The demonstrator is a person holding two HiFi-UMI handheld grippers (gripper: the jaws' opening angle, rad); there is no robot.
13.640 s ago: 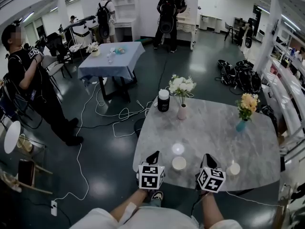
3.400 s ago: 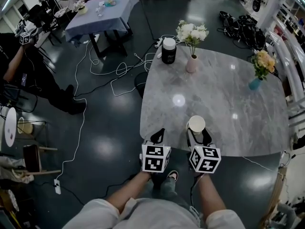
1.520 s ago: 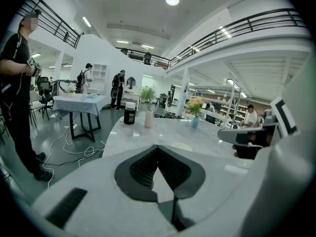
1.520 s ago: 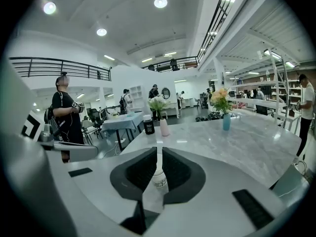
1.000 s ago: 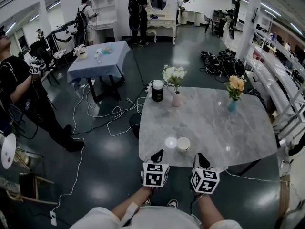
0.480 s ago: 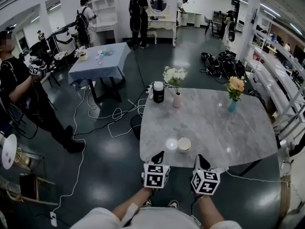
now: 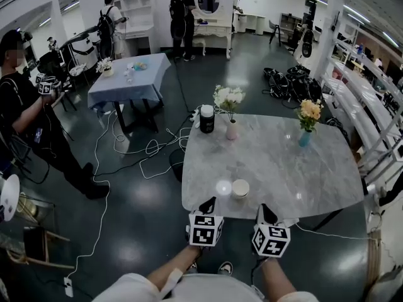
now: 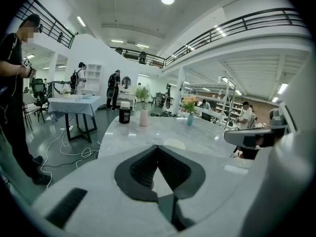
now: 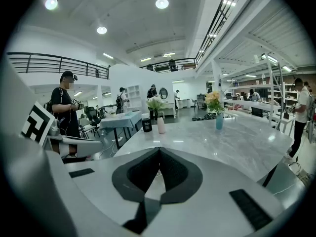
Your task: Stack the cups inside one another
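A cup (image 7: 240,188) stands on the table (image 7: 283,162). Just short of the cup, the left gripper (image 7: 207,204) and right gripper (image 7: 264,211) hover, both jaws closed and empty.

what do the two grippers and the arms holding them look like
The left gripper and right gripper are pale shells, black ridged jaw pads, each topped by a white cube with black square markers. Light short sleeves on the person.

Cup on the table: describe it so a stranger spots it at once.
Find the grey marble table, then its near edge. The cup there is pale, low and alone; the jar, pink vase and teal vase stand at the far side.
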